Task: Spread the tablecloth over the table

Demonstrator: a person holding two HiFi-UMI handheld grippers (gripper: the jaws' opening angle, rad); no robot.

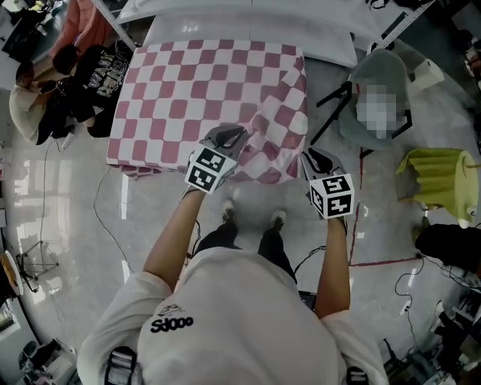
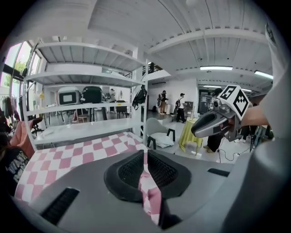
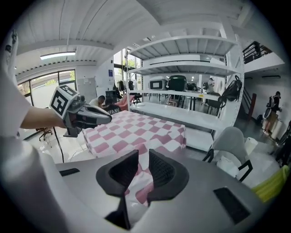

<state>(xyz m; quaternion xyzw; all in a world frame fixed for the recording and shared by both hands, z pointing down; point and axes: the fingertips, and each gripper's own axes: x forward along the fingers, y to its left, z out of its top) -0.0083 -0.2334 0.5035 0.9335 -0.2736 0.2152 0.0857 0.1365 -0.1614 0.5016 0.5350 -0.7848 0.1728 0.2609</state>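
Note:
A pink-and-white checked tablecloth (image 1: 203, 98) covers the table, and its near right corner is bunched and folded. My left gripper (image 1: 239, 134) is at the cloth's near edge, shut on a pinch of the fabric; in the left gripper view the strip of cloth (image 2: 149, 191) runs between its closed jaws (image 2: 145, 159). My right gripper (image 1: 310, 156) is at the near right corner. Its jaws (image 3: 143, 166) stand apart with the cloth (image 3: 136, 132) lying loose in the gap, and the pads are not pressing on it.
A grey chair (image 1: 379, 98) stands just right of the table, with a yellow-green draped stand (image 1: 440, 177) beyond it. Seated people (image 1: 68, 83) are at the table's left. A white shelf unit (image 1: 248, 19) is behind the table. Cables (image 1: 105, 218) trail on the floor.

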